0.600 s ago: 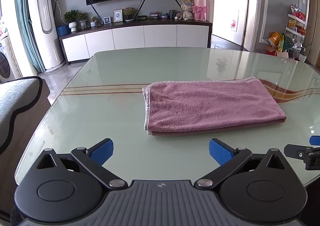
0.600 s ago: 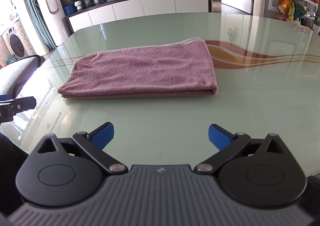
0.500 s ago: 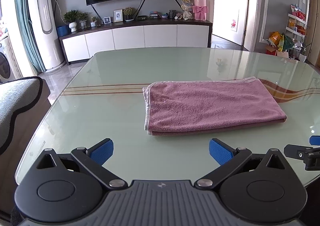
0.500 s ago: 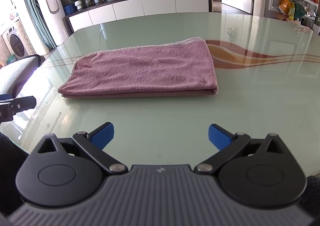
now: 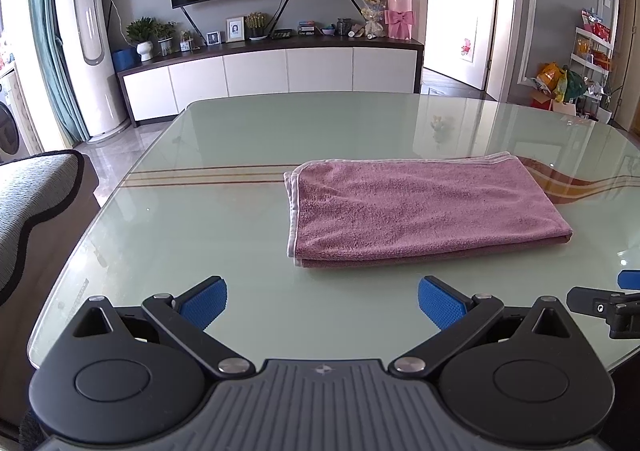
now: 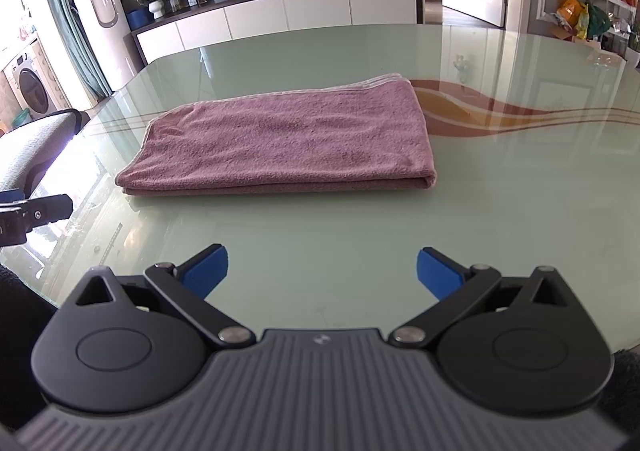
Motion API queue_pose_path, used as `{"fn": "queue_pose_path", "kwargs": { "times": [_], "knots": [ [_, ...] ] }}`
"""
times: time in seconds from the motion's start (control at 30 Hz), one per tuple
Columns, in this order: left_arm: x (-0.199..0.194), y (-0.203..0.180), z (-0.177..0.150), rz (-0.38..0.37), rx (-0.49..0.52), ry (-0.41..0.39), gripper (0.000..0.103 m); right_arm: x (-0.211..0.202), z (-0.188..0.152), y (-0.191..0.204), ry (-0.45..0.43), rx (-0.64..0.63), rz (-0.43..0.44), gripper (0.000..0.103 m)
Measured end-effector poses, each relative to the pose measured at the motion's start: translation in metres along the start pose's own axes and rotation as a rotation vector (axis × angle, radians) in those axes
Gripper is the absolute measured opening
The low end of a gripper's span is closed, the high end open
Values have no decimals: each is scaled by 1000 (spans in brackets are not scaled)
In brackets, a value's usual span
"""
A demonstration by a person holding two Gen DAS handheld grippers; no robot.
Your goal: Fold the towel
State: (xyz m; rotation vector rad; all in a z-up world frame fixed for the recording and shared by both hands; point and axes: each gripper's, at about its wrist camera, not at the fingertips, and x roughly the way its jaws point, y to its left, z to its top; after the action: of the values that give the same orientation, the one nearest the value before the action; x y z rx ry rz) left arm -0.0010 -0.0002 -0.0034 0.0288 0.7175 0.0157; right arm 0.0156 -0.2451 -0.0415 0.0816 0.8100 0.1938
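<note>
A pink towel [image 5: 420,207] lies folded flat on the glass table, with its folded edge toward me. It also shows in the right wrist view [image 6: 288,139]. My left gripper [image 5: 322,301] is open and empty, a short way in front of the towel's near left corner. My right gripper [image 6: 322,269] is open and empty, in front of the towel's near edge. Neither gripper touches the towel. One finger of the right gripper [image 5: 600,301] shows at the right edge of the left wrist view.
The glass table [image 5: 224,235] has a rounded near-left edge. A chair with a grey cushion [image 5: 28,195] stands at its left. A white TV cabinet [image 5: 272,71] stands against the far wall. A shelf with bags [image 5: 576,83] is at the far right.
</note>
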Motion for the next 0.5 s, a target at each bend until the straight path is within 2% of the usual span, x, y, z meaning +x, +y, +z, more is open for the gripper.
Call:
{"fn": "queue_pose_path", "kwargs": {
  "times": [0.5],
  "knots": [
    [4, 0, -2, -25, -4, 3, 103, 1, 4, -1, 6, -4, -6, 103]
  ]
}}
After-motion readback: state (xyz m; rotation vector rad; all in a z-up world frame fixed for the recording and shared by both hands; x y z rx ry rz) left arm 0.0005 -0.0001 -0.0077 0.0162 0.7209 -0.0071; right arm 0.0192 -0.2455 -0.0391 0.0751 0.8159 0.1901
